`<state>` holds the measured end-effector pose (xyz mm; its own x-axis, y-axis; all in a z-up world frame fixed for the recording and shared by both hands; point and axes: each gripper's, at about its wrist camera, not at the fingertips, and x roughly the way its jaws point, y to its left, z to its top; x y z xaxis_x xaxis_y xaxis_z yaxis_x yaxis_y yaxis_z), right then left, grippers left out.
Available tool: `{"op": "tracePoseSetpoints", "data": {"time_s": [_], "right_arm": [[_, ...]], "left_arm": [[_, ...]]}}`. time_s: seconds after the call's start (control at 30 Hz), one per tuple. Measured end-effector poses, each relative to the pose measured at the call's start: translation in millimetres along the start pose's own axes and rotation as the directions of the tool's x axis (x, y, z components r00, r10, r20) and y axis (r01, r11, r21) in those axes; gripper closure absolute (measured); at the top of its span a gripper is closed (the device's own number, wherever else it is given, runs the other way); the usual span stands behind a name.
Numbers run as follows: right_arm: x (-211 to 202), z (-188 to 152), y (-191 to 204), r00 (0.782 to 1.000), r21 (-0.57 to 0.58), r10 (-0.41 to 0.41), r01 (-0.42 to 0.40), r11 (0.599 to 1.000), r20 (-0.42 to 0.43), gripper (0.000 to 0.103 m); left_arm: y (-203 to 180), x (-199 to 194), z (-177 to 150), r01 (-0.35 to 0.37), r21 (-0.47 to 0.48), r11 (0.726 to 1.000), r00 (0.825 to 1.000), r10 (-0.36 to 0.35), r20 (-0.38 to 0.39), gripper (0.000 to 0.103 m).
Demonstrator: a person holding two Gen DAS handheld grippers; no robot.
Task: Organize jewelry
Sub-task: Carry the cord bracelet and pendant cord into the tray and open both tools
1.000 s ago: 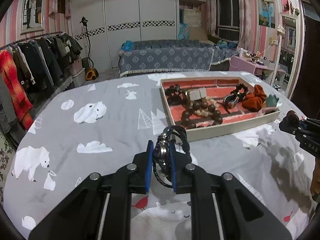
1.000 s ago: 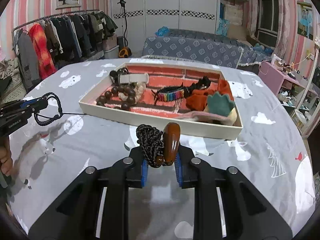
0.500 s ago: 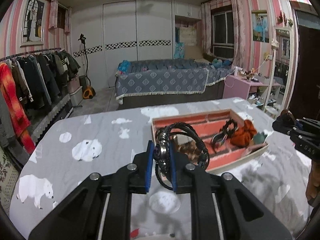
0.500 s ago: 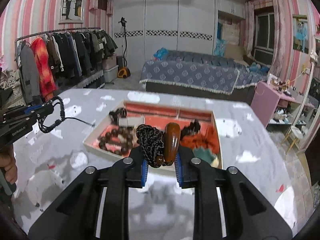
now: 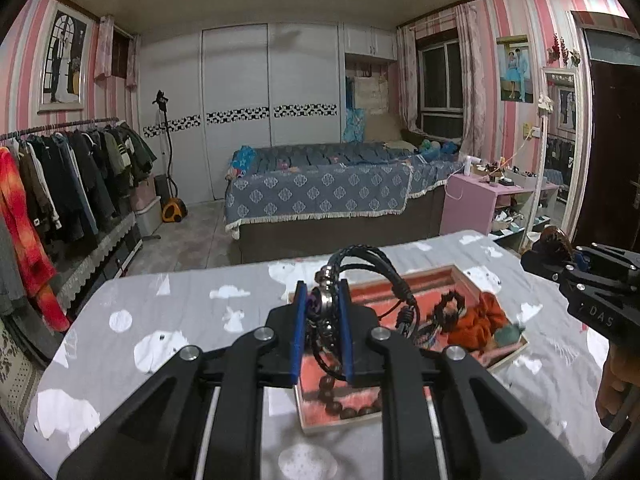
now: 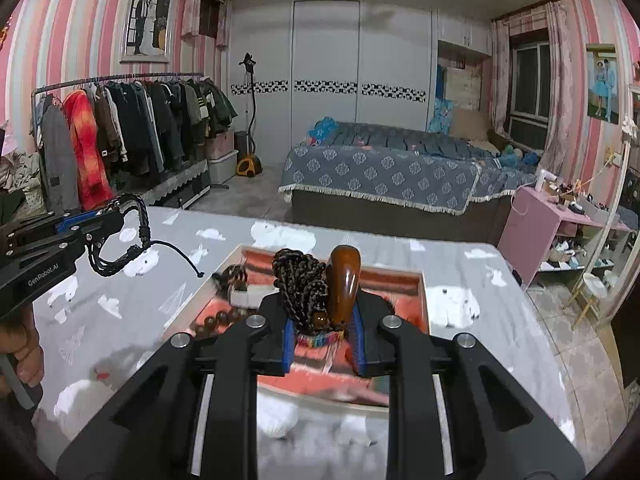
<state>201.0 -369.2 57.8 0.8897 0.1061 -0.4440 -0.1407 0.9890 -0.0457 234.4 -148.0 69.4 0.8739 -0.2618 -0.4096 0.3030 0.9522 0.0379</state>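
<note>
The left gripper (image 5: 323,312) is clamping a black braided bracelet (image 5: 374,276) with a metal charm between its blue pads, and is holding it in the air above the near left portion of the jewelry tray (image 5: 506,354). A loose cord end of the bracelet is hanging free toward the tray in the right wrist view. The right gripper (image 6: 323,330) is clamping a dark braided cord with a brown polished pendant (image 6: 344,280), the pendant standing upright above the fingers, over the near edge of the tray. The tray is sitting on the surface (image 5: 180,312), which is covered with a grey cloth printed with white bears and clouds, and is lying toward the right side of it. Inside the tray's red lining, a string of dark wooden beads (image 5: 352,410) is lying at the near left corner, an orange fabric piece (image 5: 476,320) and a teal item (image 5: 508,334) are resting at the right end, and a black bracelet (image 5: 450,308) is lying just beside the orange piece.
</note>
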Motion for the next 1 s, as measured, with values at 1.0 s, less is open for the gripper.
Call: {"op": "tracePoseSetpoints", "data": {"time_s": [1.0], "right_arm": [[92,65,-54,0.998,0.036,-0.067,0.067,0.997,0.006,0.081]], "left_arm": [[21,109,39,-0.033,-0.157,0.987,0.999,0.031,-0.016,0.088]]}}
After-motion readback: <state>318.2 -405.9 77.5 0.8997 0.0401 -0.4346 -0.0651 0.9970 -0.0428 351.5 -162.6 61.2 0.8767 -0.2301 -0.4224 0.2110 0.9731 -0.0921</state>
